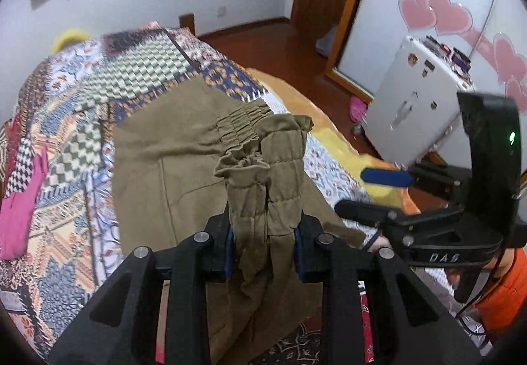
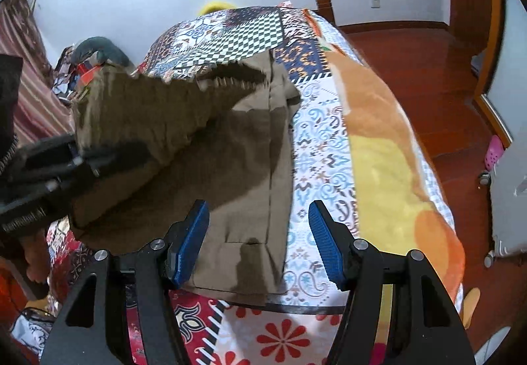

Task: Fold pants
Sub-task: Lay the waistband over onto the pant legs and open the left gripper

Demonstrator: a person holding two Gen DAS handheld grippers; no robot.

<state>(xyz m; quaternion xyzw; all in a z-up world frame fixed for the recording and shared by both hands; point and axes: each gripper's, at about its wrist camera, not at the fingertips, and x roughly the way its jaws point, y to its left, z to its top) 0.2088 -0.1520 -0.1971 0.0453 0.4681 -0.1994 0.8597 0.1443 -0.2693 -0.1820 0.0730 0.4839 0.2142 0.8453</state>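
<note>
Olive-brown pants (image 1: 184, 164) lie spread on a bed covered by a patchwork quilt (image 1: 108, 78) of checks, florals and geometric prints. The left gripper (image 1: 263, 241) is closed tight on a bunched section of the pants, the elastic cuffs or gathered hem (image 1: 263, 147) standing up between its blue pads and flopping forward, while more fabric hangs down below the grip. This lifted bundle is raised above the flat part of the pants, which stretches away toward the far end of the bed with the ruched waistband (image 1: 243, 121) just beyond the held cloth.

The right gripper (image 2: 258, 239) hovers with its blue pads wide apart and holds nothing. Seen from its camera, the flat pants lie directly beneath and ahead of it: its left pad (image 2: 191, 243) is over the fabric, its right pad (image 2: 326, 249) over the bare quilt just beside the pants' edge. The lifted portion, blurred, casts a dark shadow (image 2: 237, 167) across the cloth below.

A pink garment (image 1: 23, 200) lies on the quilt's left side, well apart from the pants. A white cabinet (image 1: 411, 101) stands on the wooden floor (image 2: 428, 75) beside the bed.
</note>
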